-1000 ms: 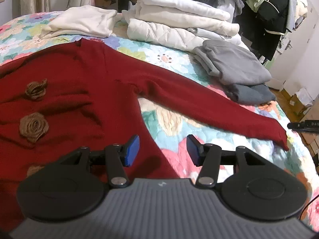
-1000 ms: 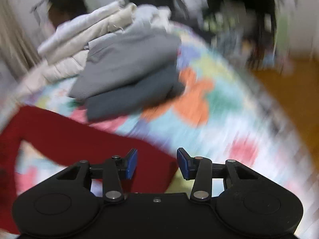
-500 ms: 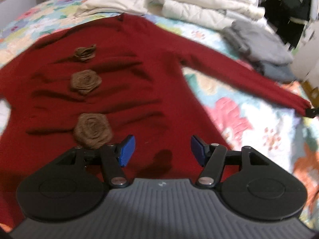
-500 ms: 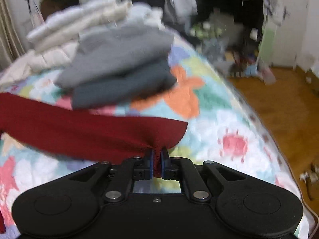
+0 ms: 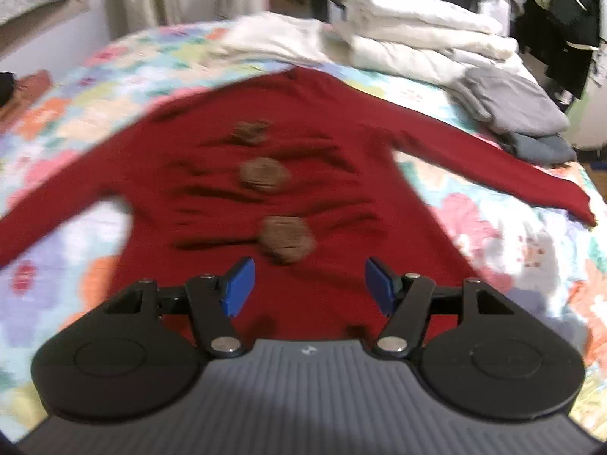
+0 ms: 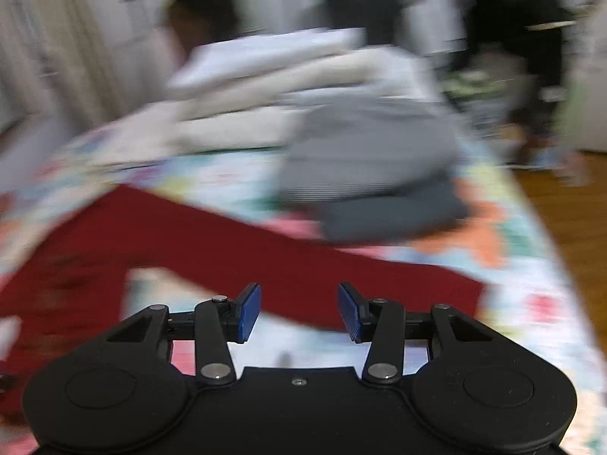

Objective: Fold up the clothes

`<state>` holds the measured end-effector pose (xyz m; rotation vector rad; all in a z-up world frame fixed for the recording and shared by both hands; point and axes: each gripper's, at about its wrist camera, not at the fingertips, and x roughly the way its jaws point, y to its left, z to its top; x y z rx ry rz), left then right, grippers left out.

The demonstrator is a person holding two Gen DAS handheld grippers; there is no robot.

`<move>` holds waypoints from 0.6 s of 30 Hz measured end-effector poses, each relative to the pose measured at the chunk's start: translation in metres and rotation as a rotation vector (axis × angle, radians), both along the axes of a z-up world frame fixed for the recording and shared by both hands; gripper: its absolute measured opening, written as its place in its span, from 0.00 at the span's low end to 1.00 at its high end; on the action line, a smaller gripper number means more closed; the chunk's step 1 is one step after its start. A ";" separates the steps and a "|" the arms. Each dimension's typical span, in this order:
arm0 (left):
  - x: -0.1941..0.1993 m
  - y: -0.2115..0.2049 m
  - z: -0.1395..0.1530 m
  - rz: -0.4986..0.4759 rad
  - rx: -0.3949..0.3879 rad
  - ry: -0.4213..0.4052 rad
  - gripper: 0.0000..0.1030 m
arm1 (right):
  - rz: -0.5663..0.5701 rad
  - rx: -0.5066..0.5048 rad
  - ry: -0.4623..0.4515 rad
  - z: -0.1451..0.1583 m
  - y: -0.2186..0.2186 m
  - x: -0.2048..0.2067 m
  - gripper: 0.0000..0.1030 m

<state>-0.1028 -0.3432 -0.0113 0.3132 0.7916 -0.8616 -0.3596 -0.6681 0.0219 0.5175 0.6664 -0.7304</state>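
A dark red sweater [image 5: 334,174] with three brown fabric roses [image 5: 286,239] lies spread flat on the floral quilt [image 5: 504,235], both sleeves stretched out. My left gripper [image 5: 307,284] is open and empty, hovering over the sweater's lower hem. In the right wrist view the sweater's right sleeve [image 6: 303,265] lies flat across the quilt. My right gripper [image 6: 299,313] is open and empty just above the sleeve, short of the cuff [image 6: 466,292].
Folded grey garments [image 5: 519,110] [image 6: 371,159] and a stack of white folded clothes [image 5: 417,38] sit at the back right of the bed. A cream garment [image 5: 273,41] lies at the back. Wooden floor [image 6: 569,204] lies beyond the bed's right edge.
My right gripper has let go of the sleeve cuff, opened and pulled back left. My left gripper has swung left, now centred over the sweater's hem.
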 end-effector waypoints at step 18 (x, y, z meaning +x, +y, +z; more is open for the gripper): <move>0.202 0.022 0.028 0.104 0.012 -0.083 0.34 | 0.762 -0.112 0.189 0.014 0.054 0.335 0.49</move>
